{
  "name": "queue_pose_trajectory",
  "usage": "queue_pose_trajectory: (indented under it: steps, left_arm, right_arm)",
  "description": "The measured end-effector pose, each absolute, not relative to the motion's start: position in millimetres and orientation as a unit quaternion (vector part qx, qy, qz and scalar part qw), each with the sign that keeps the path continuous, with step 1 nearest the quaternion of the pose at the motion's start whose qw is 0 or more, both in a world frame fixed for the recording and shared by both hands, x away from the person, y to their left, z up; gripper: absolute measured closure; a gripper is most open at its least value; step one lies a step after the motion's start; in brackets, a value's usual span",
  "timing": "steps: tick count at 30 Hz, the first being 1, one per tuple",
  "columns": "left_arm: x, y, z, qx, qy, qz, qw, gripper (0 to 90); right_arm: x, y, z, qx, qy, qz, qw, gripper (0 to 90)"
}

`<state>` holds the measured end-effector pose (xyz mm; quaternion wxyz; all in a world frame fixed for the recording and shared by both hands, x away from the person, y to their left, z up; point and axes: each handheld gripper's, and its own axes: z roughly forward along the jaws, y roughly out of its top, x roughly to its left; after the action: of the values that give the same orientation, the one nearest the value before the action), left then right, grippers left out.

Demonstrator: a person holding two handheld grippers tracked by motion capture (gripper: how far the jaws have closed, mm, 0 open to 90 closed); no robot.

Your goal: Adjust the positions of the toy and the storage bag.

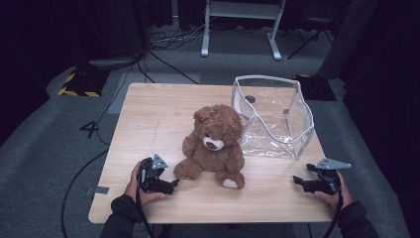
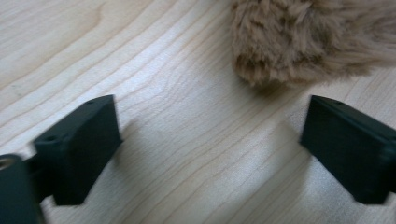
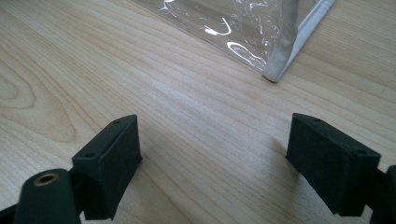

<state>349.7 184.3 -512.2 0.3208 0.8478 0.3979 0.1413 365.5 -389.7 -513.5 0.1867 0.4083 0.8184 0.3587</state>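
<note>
A brown teddy bear sits upright in the middle of the wooden table. Behind it to the right stands a clear plastic bag with white piping, its mouth open. My left gripper rests on the table just left of the bear's foot, jaws open and empty; the left gripper view has the furry foot just beyond the jaw tips. My right gripper lies near the table's front right edge, open and empty. In the right gripper view, the bag's corner is ahead of it.
Beyond the table lies grey carpet with black cables, a white desk frame and a yellow-and-black striped plate. A number four is marked on the floor to the left. Bare wood lies left of the bear.
</note>
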Motion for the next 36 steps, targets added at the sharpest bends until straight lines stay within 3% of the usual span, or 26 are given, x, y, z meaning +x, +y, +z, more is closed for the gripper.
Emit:
queue_pose_trajectory:
  steps: [2,4,6,18,36]
  left_arm:
    - [348.5,185.2,-511.1,0.847,0.396,0.139,0.327,19.4]
    - [347.4,185.9,-509.3,0.847,0.393,0.139,0.329,15.1]
    - [346.3,186.5,-506.4,0.849,0.385,0.142,0.334,18.6]
    - [345.6,188.1,-475.8,0.828,0.369,0.165,0.389,16.3]
    - [381.8,166.1,-440.8,0.825,0.324,0.175,0.429,15.8]
  right_arm:
    - [365.4,-389.7,-513.5,0.408,0.818,0.359,0.187,17.3]
    - [365.4,-389.7,-513.5,0.408,0.818,0.359,0.187,17.3]
    - [365.4,-389.7,-513.5,0.408,0.818,0.359,0.187,17.3]
    - [365.8,-389.8,-513.5,0.407,0.819,0.359,0.186,17.3]
    - [365.8,-389.8,-513.6,0.407,0.819,0.359,0.186,17.3]
